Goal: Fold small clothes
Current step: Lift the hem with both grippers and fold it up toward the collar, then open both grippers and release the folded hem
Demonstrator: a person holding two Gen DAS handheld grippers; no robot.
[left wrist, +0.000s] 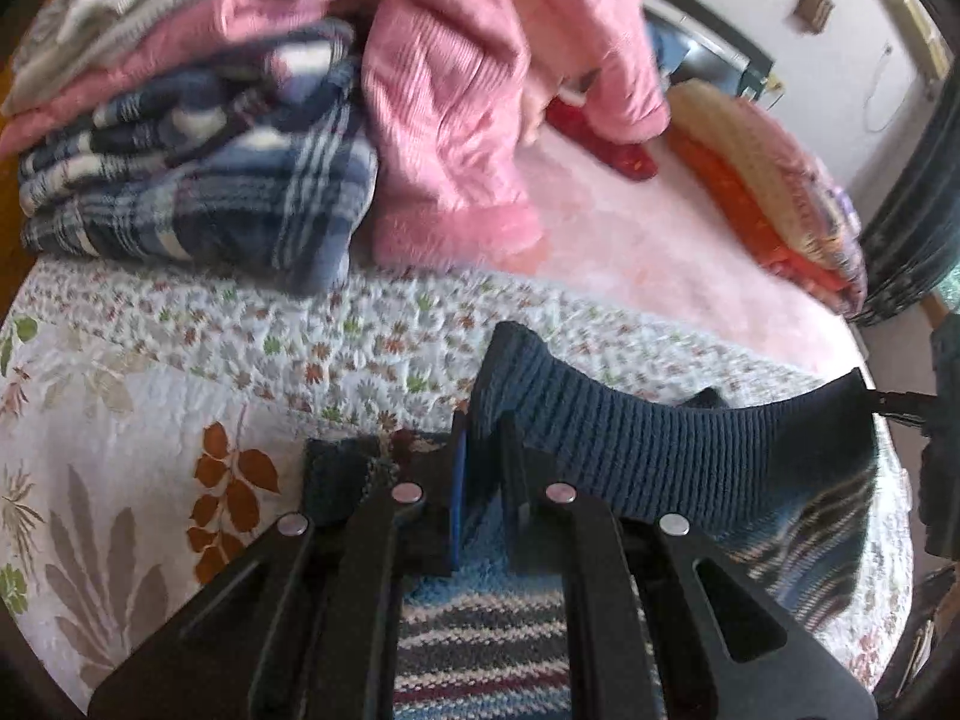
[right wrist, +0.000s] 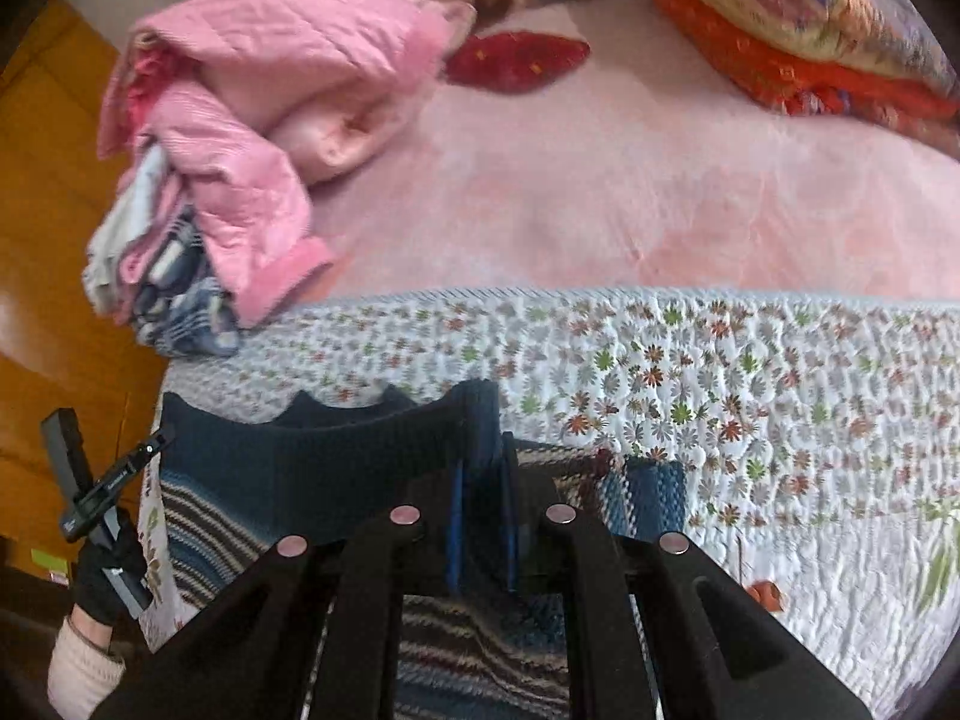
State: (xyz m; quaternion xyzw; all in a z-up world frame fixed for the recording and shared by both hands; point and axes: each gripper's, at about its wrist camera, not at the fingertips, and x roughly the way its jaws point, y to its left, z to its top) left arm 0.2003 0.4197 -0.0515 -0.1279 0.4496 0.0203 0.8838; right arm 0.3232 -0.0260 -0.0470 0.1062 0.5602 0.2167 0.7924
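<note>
A striped knit sweater point(left wrist: 480, 636) with a navy ribbed hem point(left wrist: 660, 438) lies on the floral quilt point(left wrist: 180, 372). My left gripper point(left wrist: 483, 444) is shut on one end of the hem, which rises between its fingers. The hem stretches right to the other gripper point(left wrist: 900, 402) at the frame edge. In the right wrist view my right gripper point(right wrist: 483, 462) is shut on the other end of the hem point(right wrist: 336, 450). The left gripper point(right wrist: 114, 480), held by a gloved hand point(right wrist: 102, 582), pinches the hem's far left corner. The hem is lifted off the sweater body point(right wrist: 480, 648).
A pile of folded clothes, with a blue plaid piece point(left wrist: 198, 180) and a pink quilted jacket point(left wrist: 456, 90), sits at the back left. A pink blanket point(left wrist: 630, 228) covers the bed beyond the quilt. Folded orange and yellow bedding point(left wrist: 768, 180) lies at the back right, with a red item point(left wrist: 600, 144) between.
</note>
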